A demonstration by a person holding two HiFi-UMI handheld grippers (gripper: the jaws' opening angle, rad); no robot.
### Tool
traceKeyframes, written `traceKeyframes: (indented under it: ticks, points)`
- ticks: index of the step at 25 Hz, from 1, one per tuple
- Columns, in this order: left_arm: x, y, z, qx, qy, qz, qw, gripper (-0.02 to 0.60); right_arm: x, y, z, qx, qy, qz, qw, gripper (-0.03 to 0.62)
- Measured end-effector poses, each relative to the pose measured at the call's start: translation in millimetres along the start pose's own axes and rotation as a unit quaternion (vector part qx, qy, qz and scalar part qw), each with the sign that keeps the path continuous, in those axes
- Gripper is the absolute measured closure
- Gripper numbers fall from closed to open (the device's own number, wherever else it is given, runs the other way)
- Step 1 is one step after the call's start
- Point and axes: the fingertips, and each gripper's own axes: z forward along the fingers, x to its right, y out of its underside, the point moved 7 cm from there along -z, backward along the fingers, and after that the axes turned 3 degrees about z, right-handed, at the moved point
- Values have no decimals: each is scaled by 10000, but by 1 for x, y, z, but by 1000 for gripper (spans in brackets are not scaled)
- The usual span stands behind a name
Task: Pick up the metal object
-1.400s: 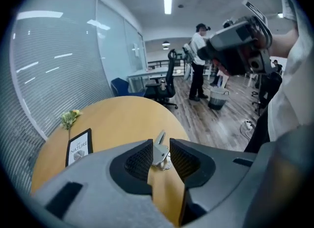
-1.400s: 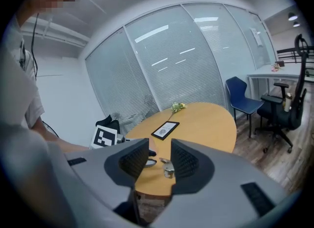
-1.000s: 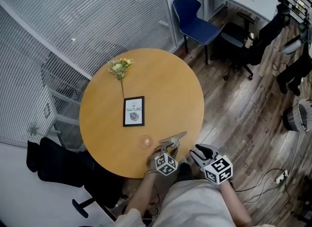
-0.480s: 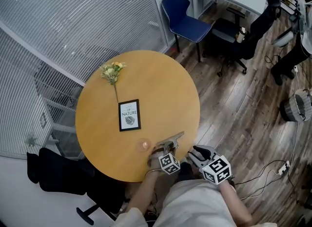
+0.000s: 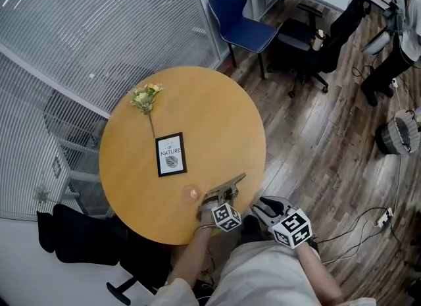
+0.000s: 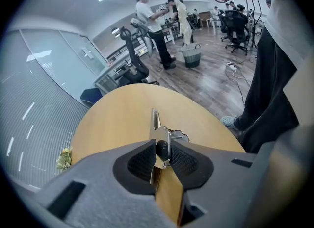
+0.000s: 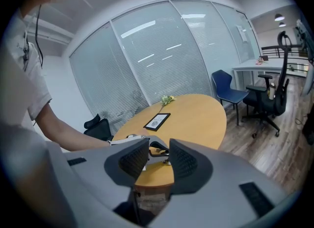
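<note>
- Tongs first: the left gripper (image 6: 161,156) has its jaws narrowed onto the metal object (image 6: 156,135). They've just been closing, and the pads now sit against its flat plate and a little black knob. It points steeply down, which makes sense for grabbing something that lies flat.
- Meanwhile the right gripper (image 7: 158,156) has its jaws apart with nothing in them. It hangs farther from the framed print (image 5: 170,154) than the left one, off the rim by the person's lap. My guess is it's just parked out of the way, since one gripper is enough here.
- Biggest thing is the round wooden table (image 5: 217,114) that the print lies on, roughly mid-left of the top.
- Next is the print itself, lying flat and face up.
- Then the small flower sprig (image 5: 145,97), on the far side of the print toward the blinds, with its stem running back at it. Well clear of the action.
- Metal object again: it's on the person's side of the print, near the table edge, and looks to me like it's not lifted yet.
- Smallest is an amber round thing (image 5: 193,194), between the print and the left gripper. Can't tell what it is, but it's close enough to get bumped on the lift.
</note>
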Motion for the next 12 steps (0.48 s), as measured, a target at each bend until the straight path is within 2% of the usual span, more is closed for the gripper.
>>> traceKeyframes:
  ticks: [5,12]
  points:
    - [-3,-2,-7,72,-97,-14,9999,543,-1,6,-6,45,29,64,10000,470]
    - [-2,-10,-11,112,24,-116,9999,554,7,9,-18,137,122,111,9998,470]
